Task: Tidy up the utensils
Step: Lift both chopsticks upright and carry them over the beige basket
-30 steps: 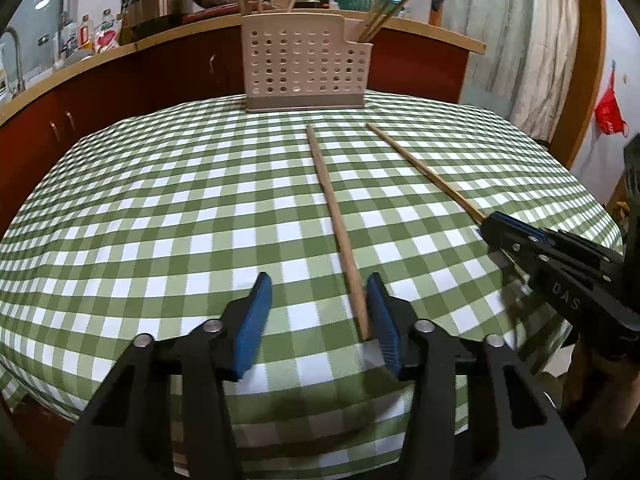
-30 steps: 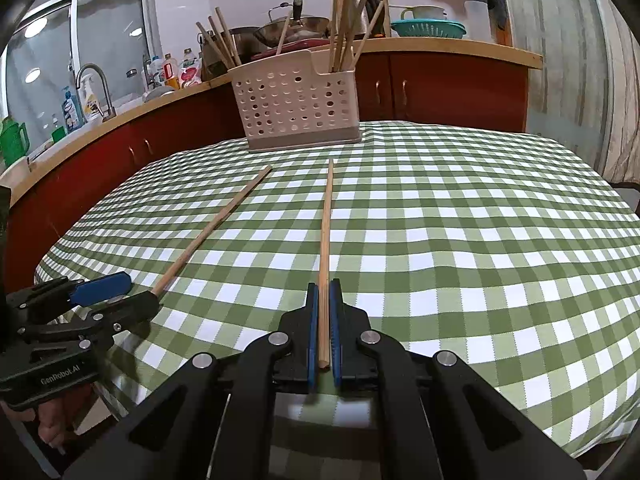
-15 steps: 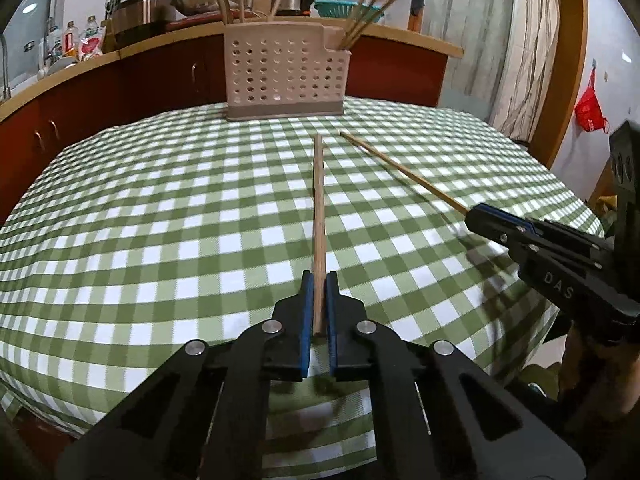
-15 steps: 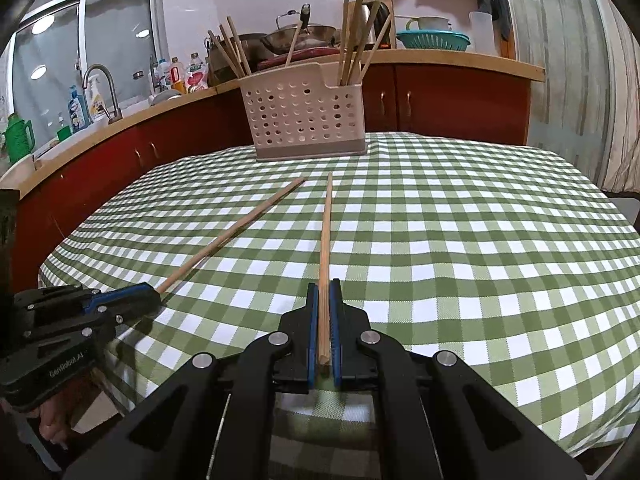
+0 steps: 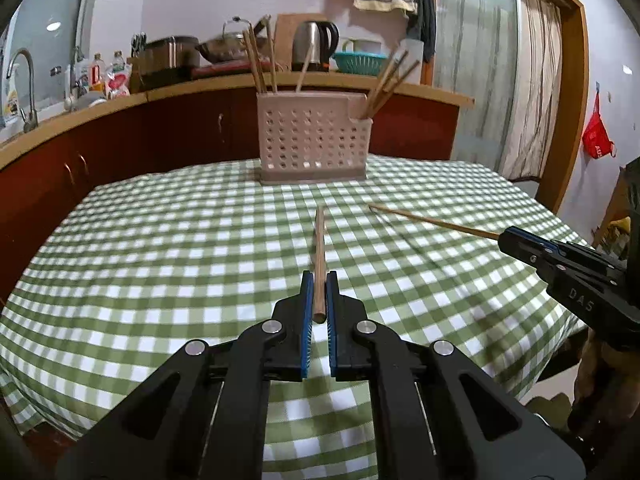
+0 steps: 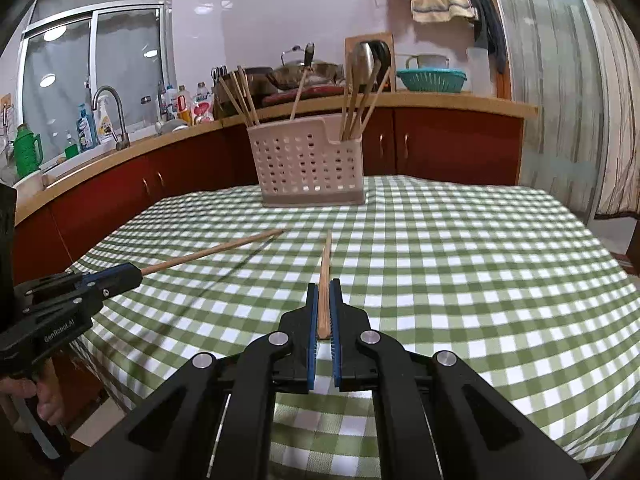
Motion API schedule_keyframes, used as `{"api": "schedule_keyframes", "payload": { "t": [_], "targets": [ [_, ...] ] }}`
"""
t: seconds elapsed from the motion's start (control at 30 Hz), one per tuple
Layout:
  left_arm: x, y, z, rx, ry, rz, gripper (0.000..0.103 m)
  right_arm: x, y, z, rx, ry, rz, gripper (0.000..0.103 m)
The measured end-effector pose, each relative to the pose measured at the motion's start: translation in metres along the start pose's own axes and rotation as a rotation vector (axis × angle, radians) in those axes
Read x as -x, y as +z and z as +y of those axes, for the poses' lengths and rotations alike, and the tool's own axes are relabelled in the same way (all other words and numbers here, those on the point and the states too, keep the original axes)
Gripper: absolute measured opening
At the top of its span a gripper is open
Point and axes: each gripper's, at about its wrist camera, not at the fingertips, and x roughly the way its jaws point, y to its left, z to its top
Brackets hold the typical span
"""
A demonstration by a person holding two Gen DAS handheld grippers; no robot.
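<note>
My left gripper is shut on a wooden chopstick, held above the green checked tablecloth and pointing at the beige perforated utensil holder. My right gripper is shut on a second chopstick, also lifted and aimed toward the holder. The right gripper shows at the right edge of the left wrist view with its chopstick. The left gripper shows at the left of the right wrist view with its chopstick. The holder has several chopsticks standing in it.
The round table carries the holder at its far side. Behind it runs a red-brown kitchen counter with a kettle, pots, bottles, a teal basket and a sink tap. A curtain hangs at right.
The left gripper closed on its chopstick. Both grippers lifted their chopsticks off the cloth, and the far tips now hang above the table.
</note>
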Motion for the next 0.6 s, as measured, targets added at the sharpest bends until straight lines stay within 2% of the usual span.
{"api": "schedule_keyframes", "payload": {
  "t": [0.6],
  "targets": [
    [0.04, 0.041, 0.011, 0.013, 0.016, -0.151, 0.007, 0.032, 0.038, 0.002, 0.014, 0.004, -0.126, 0.006]
  ]
}}
